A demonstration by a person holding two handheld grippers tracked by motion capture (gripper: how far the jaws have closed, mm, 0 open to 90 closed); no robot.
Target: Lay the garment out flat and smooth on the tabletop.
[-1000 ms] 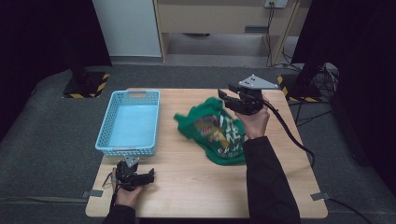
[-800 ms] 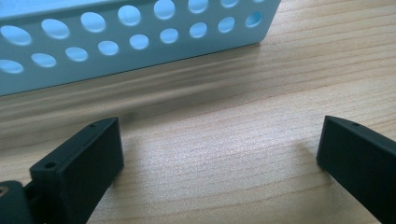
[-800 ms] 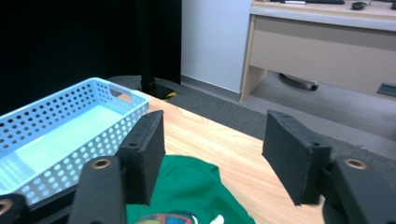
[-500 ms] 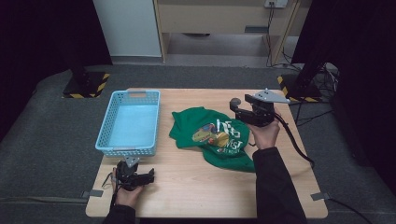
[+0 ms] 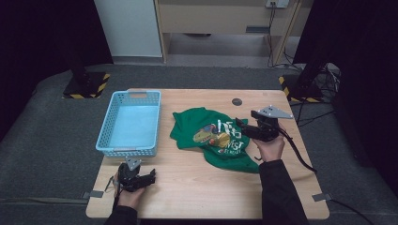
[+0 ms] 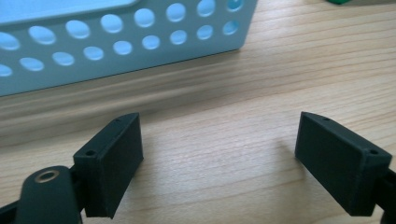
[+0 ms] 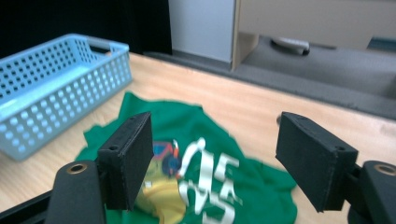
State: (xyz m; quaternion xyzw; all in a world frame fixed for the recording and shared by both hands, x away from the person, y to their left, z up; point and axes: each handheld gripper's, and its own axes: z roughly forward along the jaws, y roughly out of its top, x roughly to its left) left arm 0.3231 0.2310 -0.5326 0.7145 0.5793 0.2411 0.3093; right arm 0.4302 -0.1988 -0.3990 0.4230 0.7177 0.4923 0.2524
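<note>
From the high view, we see the green T-shirt [image 5: 213, 138] lying crumpled on the worktop [image 5: 187, 197], printed side up, just to the right of the blue basket [image 5: 129, 126], which stands at about nine o'clock from it. The basket holds nothing, so we judge the work barely begun: the shirt is neither smoothed, folded nor put away. The right tongs [image 5: 244, 127] hover at the shirt's three o'clock edge, just over the cloth, their jaws having just been opening with nothing between them. The left tongs [image 5: 145, 178] rest low near the worktop's near edge, at about six o'clock from the basket and well apart from the shirt.

In the left gripper view, the left tongs [image 6: 219, 154] stand wide but have just been closing a little; between the jaws we find bare wood, and the basket [image 6: 121, 51] wall runs across at twelve o'clock.

In the right gripper view, the right tongs [image 7: 215, 158] are spread with the shirt [image 7: 205, 186] below and beyond them, untouched by the pads; the basket [image 7: 51, 93] sits at ten o'clock. We reckon the whole handling of the shirt is left: take hold of an edge, spread or fold it, and perhaps carry it to the basket.
</note>
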